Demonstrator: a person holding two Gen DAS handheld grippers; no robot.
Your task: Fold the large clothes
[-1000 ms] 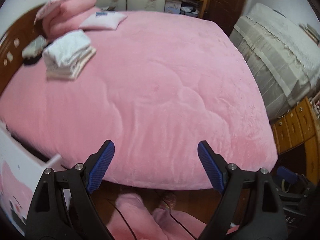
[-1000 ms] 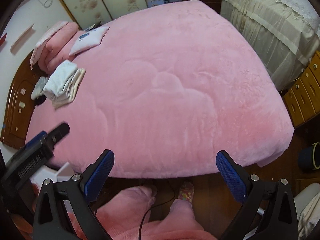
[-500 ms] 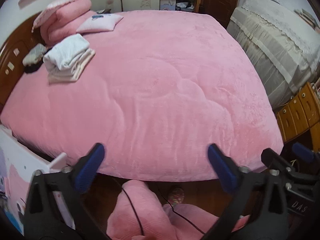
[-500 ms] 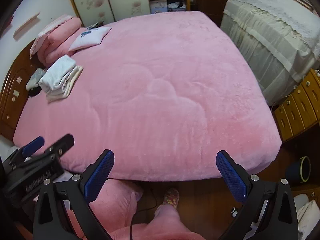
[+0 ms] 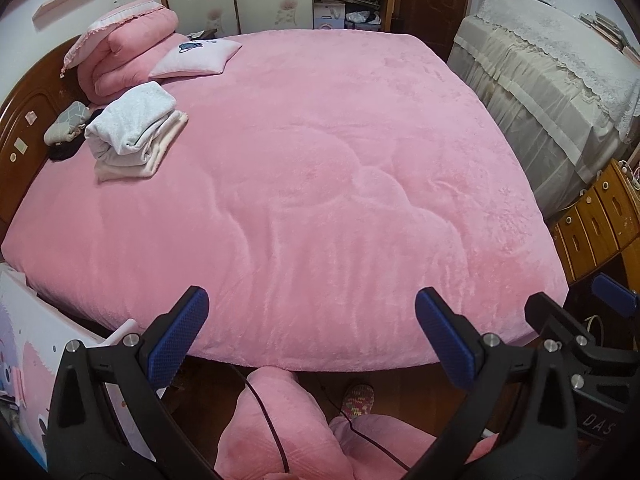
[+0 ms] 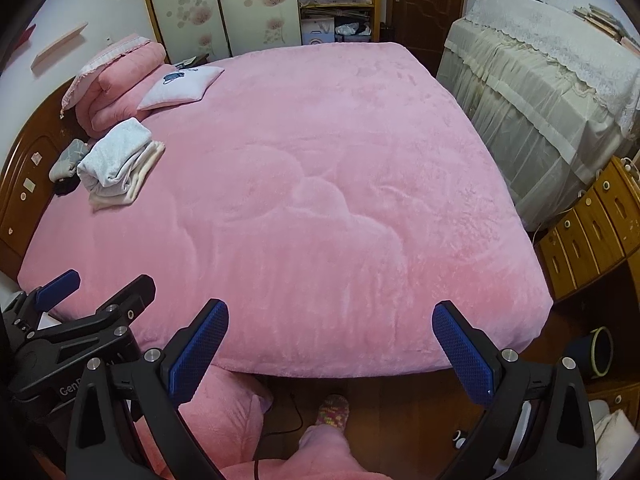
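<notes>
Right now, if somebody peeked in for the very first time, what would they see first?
The huge fluffy pink blanket covering nearly the whole bed, filling the middle of both views. Next, the stack of folded white clothes lying on it at the far left, by the wooden headboard. Down in front, the left gripper and the right gripper hang open and empty over the blanket's near edge.

pink bed cover point(image 5: 320, 184) | small pillow point(image 5: 196, 58) | wooden drawers point(image 5: 596, 220)
</notes>
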